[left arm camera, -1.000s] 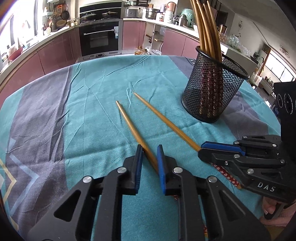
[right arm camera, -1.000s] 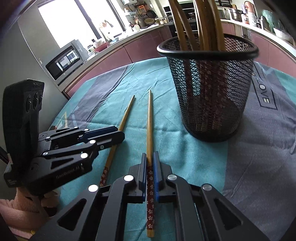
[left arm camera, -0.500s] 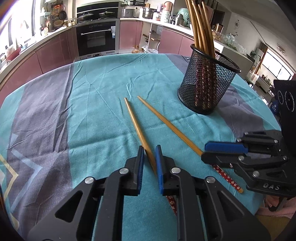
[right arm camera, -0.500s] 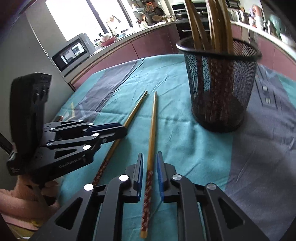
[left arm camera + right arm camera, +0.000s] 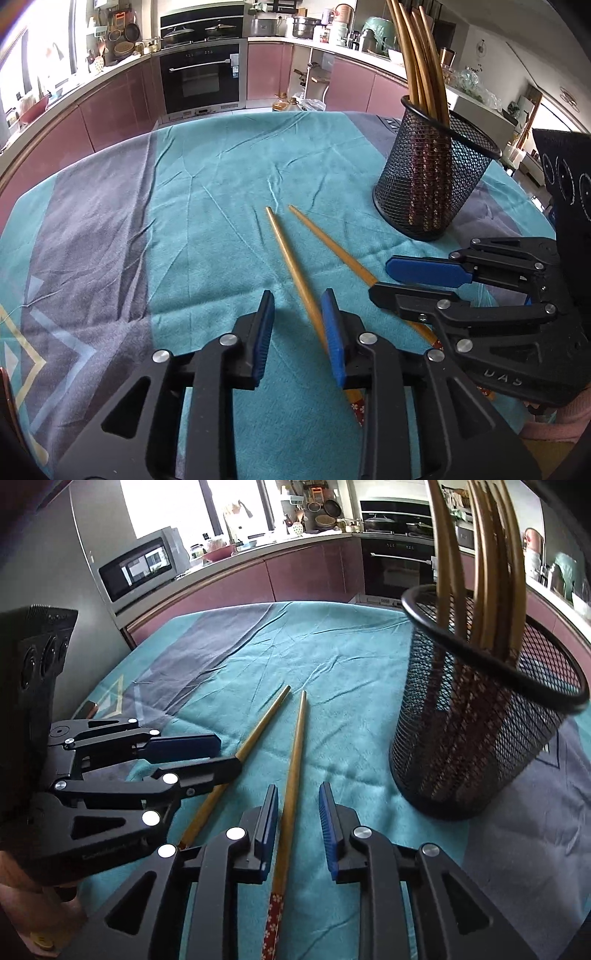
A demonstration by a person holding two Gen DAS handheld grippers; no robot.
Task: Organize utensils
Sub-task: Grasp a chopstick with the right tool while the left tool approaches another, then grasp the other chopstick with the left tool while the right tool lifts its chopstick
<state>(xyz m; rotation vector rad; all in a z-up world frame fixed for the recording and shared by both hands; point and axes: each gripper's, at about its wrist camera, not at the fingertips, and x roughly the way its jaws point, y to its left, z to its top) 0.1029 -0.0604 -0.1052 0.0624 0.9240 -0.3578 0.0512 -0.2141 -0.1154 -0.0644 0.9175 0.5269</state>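
The left claw point(image 5: 297, 314) hangs released over one chopstick point(image 5: 291, 264) lying on the teal tablecloth point(image 5: 207, 221). The right claw point(image 5: 298, 806) is also released, straddling the other chopstick point(image 5: 293, 760). Both sticks lie near the mesh holder point(image 5: 476, 734), which contains more chopsticks.

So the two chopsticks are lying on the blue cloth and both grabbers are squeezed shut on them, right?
Not quite. The two chopsticks do lie on the blue cloth, but both grabbers are open. In the right wrist view, the right gripper has a clear gap around its chopstick; the left wrist view shows the left gripper open too.
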